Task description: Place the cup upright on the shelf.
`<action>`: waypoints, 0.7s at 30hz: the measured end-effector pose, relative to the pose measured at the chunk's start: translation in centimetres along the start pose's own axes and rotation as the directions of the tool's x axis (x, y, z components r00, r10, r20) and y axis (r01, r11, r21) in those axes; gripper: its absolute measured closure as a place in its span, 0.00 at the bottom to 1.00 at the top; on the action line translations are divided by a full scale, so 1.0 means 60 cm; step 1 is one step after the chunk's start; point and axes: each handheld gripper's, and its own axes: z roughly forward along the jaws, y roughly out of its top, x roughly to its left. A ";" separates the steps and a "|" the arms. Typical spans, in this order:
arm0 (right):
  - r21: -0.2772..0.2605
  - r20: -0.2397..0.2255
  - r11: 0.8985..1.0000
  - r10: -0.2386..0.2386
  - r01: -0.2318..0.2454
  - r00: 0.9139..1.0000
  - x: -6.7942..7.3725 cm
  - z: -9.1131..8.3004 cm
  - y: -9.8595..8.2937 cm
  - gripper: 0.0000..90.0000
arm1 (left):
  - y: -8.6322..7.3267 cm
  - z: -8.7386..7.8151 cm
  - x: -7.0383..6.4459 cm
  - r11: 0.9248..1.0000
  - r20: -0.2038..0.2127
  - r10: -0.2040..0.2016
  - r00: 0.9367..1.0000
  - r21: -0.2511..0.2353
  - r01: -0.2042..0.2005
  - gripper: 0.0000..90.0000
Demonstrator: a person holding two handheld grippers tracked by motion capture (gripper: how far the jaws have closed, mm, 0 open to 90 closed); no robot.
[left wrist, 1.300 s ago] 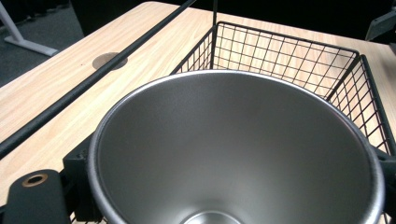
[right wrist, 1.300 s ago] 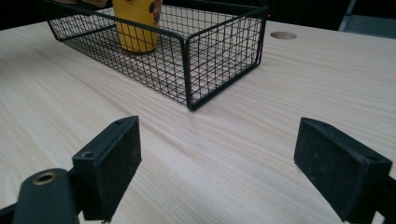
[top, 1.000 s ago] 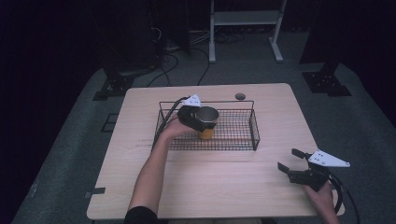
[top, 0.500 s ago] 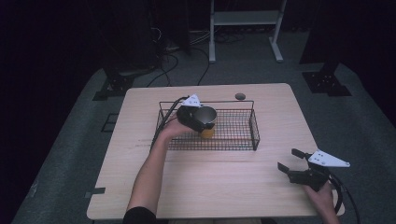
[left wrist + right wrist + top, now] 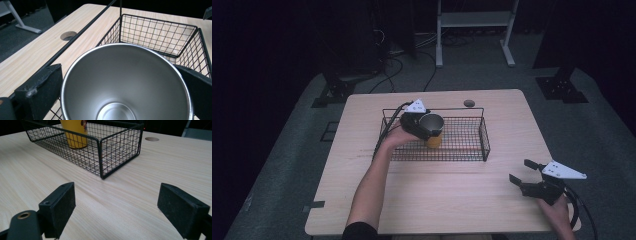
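On the wooden table [image 5: 452, 190], left tongs [image 5: 428, 127] grip a label-free cup [image 5: 126, 82].

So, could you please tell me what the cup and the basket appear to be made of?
Cup: likely stainless steel inside, brushed grey with a bright rolled rim; its outside looks yellow, probably painted. Basket: thin black wire mesh on a thicker rod frame, apparently coated metal.

1. High view: dim; the wooden table [image 5: 437, 195] is moderately lit, while the upper corners of the frame fall to near black.
2. Left gripper view: soft, even sheen inside the steel cup [image 5: 126, 82]; no hard glare.
3. Right gripper view: wire basket [image 5: 117, 147] sharp; bottom-edge jaws slightly soft.
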 end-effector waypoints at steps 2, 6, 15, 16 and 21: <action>0.000 -0.001 1.000 0.000 0.000 1.000 0.000 0.000 0.000 0.15 | 0.002 -0.001 0.000 1.000 -0.003 -0.002 1.000 -0.011 0.002 0.00; -0.001 -0.003 1.000 -0.001 0.001 1.000 0.000 -0.001 0.000 0.15 | 0.005 -0.003 0.000 1.000 -0.007 0.005 1.000 -0.019 -0.005 0.00; -0.016 -0.017 1.000 0.010 -0.010 1.000 -0.003 -0.004 -0.001 0.15 | 0.012 -0.007 -0.003 0.998 -0.009 0.004 1.000 -0.064 -0.004 0.00; -0.016 -0.017 1.000 0.010 -0.010 1.000 -0.003 -0.004 -0.001 0.15 | 0.013 -0.008 -0.003 0.998 -0.015 0.007 1.000 -0.068 -0.008 0.00; -0.017 -0.019 1.000 0.007 -0.008 1.000 -0.003 -0.004 -0.001 0.15 | 0.019 -0.021 -0.002 0.995 -0.023 0.000 1.000 -0.101 -0.003 0.00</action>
